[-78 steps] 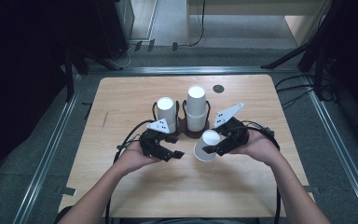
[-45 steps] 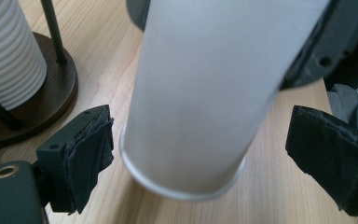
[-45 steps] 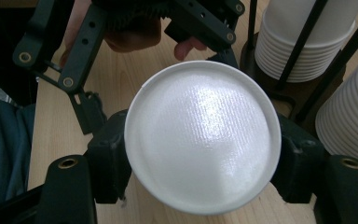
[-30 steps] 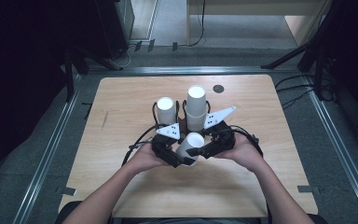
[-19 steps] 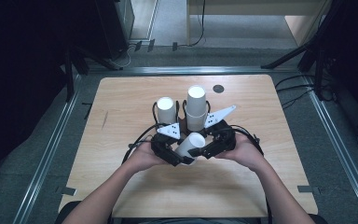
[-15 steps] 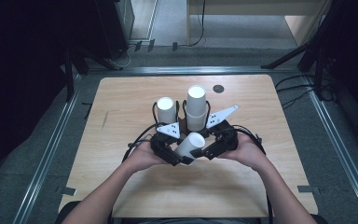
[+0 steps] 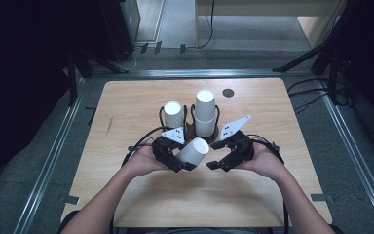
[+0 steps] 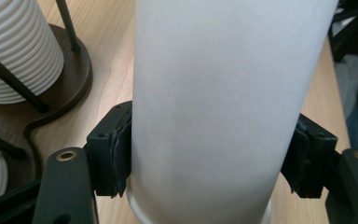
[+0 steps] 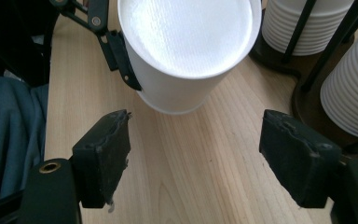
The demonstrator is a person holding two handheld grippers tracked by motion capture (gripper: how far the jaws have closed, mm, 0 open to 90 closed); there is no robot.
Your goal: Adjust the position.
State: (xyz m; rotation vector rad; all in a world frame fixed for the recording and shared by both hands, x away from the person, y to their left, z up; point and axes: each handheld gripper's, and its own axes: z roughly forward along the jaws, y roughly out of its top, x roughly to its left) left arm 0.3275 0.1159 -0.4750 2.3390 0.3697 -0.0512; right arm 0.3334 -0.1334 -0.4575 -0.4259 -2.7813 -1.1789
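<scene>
A white paper cup [image 7: 193, 151] [image 8: 209, 93] lies tilted over the table, its closed bottom [image 9: 186, 51] facing my right gripper. My left gripper [image 7: 187, 159] [image 8: 209, 158] is shut on the cup's wall near the rim, both pads pressing on it after the jaws closed in a little. My right gripper [image 7: 213, 156] [image 9: 196, 154] stands open just right of the cup. Its jaws opened off the cup and have just been closing slightly, with bare table between them and the cup beyond their tips.
Two stacks of white cups [image 7: 174, 114] [image 7: 205, 114] stand in a dark wire rack [image 7: 190, 129] just behind the grippers, and appear as ribbed stacks [image 8: 18, 46] [image 9: 354, 88] close by. A small black disc [image 7: 228, 92] lies farther back. The wooden table [image 7: 126, 195] has room in front.
The right gripper, which carried the cup, passed it to the left gripper, opened and drew back a little to the right. The left gripper now holds the cup alone.
</scene>
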